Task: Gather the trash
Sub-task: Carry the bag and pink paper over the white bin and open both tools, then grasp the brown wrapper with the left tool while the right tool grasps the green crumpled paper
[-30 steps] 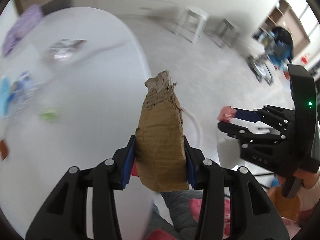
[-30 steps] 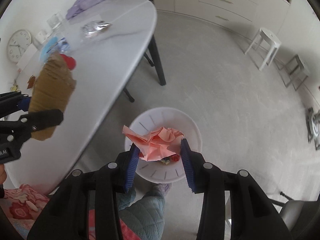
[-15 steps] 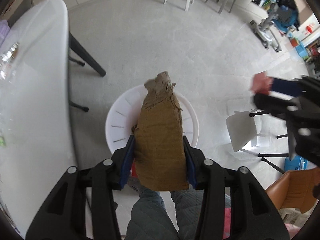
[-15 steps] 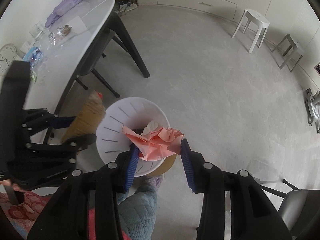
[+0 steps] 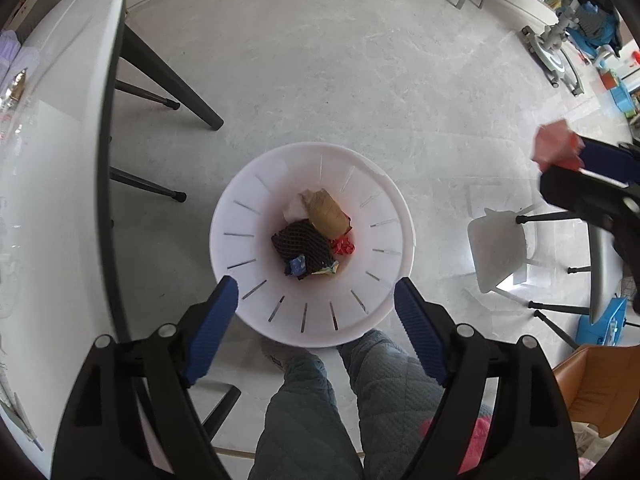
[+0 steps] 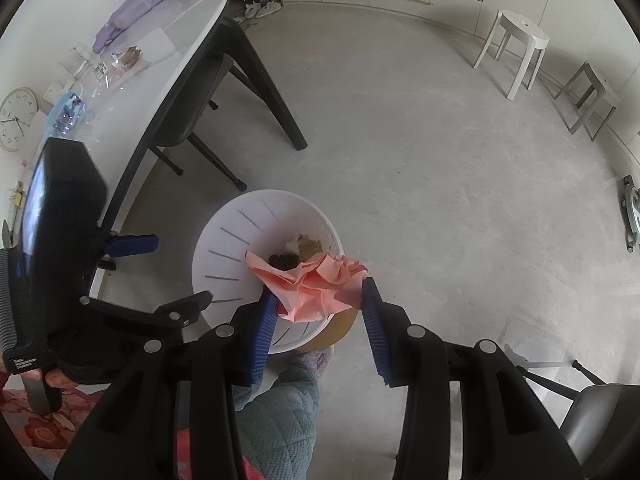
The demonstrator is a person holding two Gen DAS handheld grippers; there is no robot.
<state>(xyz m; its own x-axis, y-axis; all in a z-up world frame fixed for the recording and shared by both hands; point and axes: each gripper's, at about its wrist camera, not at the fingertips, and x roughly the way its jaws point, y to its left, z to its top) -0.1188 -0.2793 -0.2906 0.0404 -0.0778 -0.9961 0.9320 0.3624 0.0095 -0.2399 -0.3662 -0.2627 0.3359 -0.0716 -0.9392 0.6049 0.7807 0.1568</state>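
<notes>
A white slotted waste bin [image 5: 384, 236] stands on the floor below my left gripper [image 5: 316, 300], whose jaws are opening with nothing between them. A crumpled brown paper wad [image 5: 325, 213] lies inside the bin on black netting and small wrappers. My right gripper [image 6: 320, 292] is shut on a crumpled pink paper [image 6: 316, 284], held over the near rim of the bin [image 6: 224, 256]. In the left wrist view the right gripper [image 5: 560, 160] shows at the right edge with the pink paper [image 5: 554, 146]. The left gripper [image 6: 168, 268] hangs at the left of the right wrist view.
A white table [image 6: 168, 64] with black legs stands left of the bin, carrying a plastic bottle [image 6: 66, 114], wrappers and a purple pack. A person's quilted trouser legs [image 5: 320, 400] are beneath the grippers. A white chair [image 5: 500, 252] and stools [image 6: 516, 48] stand on the grey floor.
My left gripper swung from the table to above the bin, opened, and the brown paper wad fell into the bin. The right gripper came over the bin's rim, still gripping the pink paper.
</notes>
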